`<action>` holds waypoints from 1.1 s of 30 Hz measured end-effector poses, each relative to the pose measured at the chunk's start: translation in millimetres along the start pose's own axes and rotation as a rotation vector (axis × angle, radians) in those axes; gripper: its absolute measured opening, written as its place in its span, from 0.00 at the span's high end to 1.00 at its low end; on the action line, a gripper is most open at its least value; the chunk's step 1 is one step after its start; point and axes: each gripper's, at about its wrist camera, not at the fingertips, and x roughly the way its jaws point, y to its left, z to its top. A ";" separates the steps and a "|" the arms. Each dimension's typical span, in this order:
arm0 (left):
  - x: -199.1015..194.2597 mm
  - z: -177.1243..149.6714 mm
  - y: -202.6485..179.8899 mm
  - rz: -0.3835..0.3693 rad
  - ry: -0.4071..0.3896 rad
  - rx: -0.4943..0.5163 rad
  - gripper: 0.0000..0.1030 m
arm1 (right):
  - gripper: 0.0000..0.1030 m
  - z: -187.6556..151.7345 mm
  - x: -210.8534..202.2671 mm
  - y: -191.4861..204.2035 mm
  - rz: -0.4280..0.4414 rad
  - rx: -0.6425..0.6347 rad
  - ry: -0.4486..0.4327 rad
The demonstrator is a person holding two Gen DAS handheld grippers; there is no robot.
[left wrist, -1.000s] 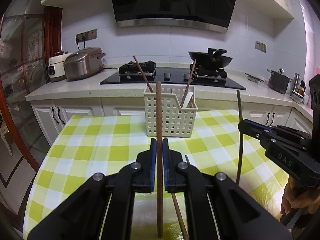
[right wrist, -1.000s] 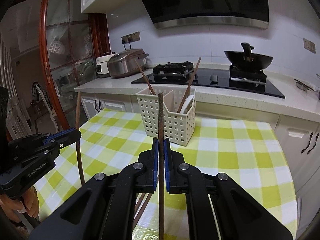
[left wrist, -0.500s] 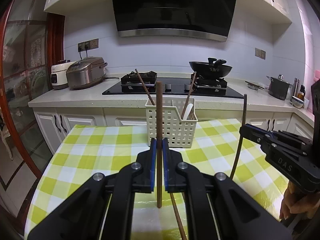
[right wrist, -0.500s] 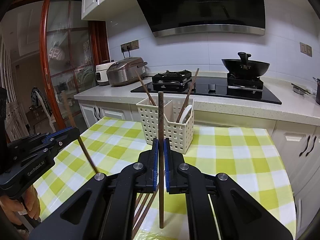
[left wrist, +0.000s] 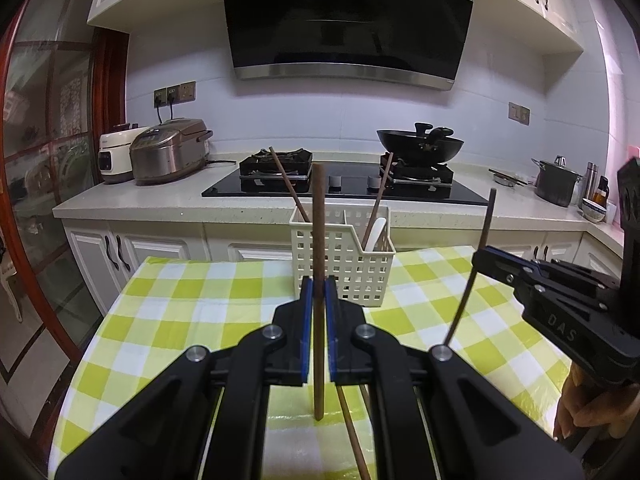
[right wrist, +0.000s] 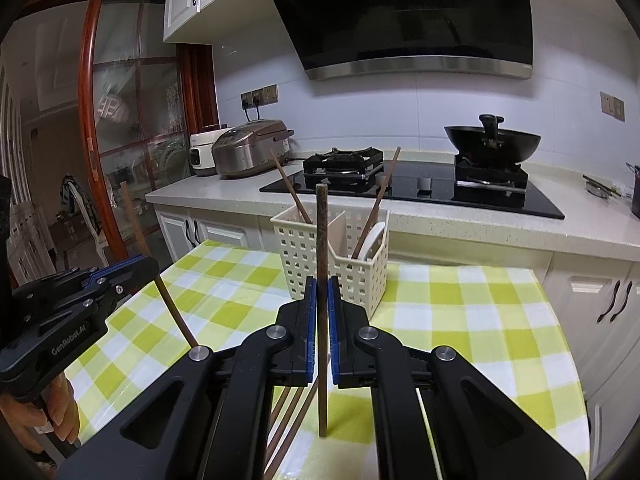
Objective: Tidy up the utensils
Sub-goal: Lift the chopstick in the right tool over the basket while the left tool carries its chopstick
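We held one brown chopstick upright in each tool: left tool (left wrist: 316,300) clamped on its chopstick (left wrist: 319,240), right tool (right wrist: 322,300) clamped on its chopstick (right wrist: 321,240). Both were gripped mid-shaft, prob. so tips could drop into the white basket (left wrist: 344,264) standing ahead on the checked bench (left wrist: 168,304), w/ two chopsticks already inside. More lay below.
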 end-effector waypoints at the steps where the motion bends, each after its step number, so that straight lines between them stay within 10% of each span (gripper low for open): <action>1: 1.3 2.3 -0.1 -0.004 0.000 0.003 0.94 | 0.95 3.0 1.5 0.2 -0.003 -0.005 -0.005; 33: 76.2 192.2 18.4 -0.032 -0.125 -0.022 0.94 | 0.95 154.5 63.0 -38.2 -0.015 -0.016 -0.140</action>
